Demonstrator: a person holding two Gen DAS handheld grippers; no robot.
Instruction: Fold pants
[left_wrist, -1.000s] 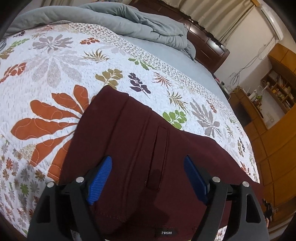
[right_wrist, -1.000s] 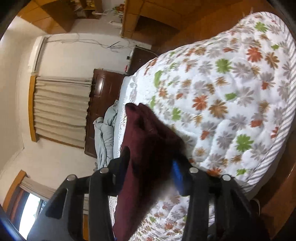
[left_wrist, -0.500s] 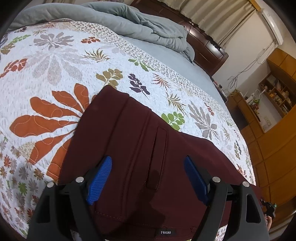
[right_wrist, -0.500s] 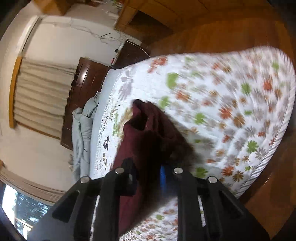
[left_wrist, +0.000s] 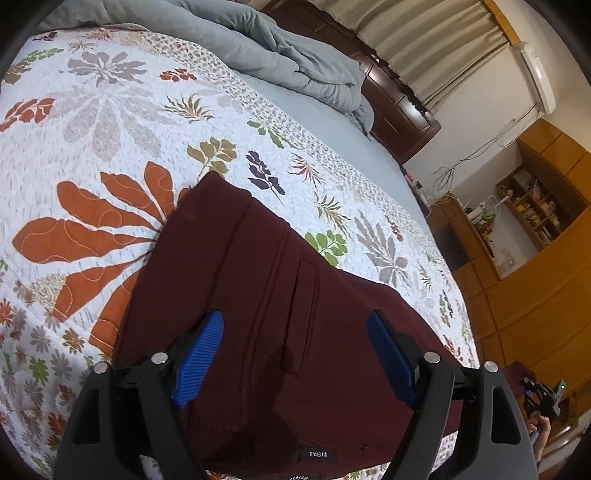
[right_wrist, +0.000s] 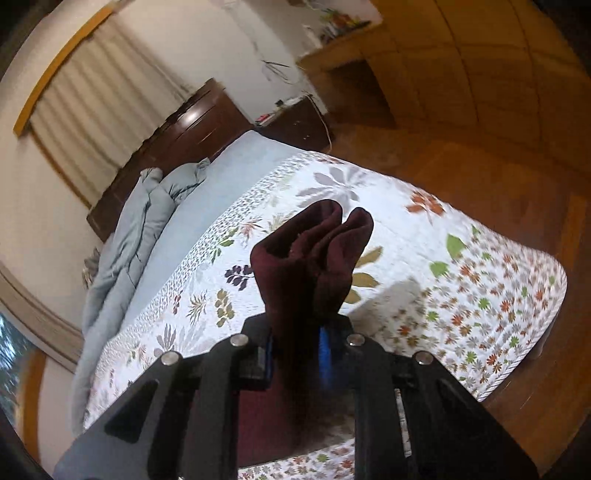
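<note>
We are losing the pants (left_wrist: 266, 295) past the bottom edge of the left wrist view. In the right wrist view, the quilt (right_wrist: 480, 280) is blurring, and bunched cloth is hiding the right gripper (right_wrist: 295, 350) pads.

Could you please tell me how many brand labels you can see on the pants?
2, both at the near edge of the pants in the left wrist view: one label facing up, another beneath it at the frame's bottom, partly cut off. Others may be hidden.
</note>
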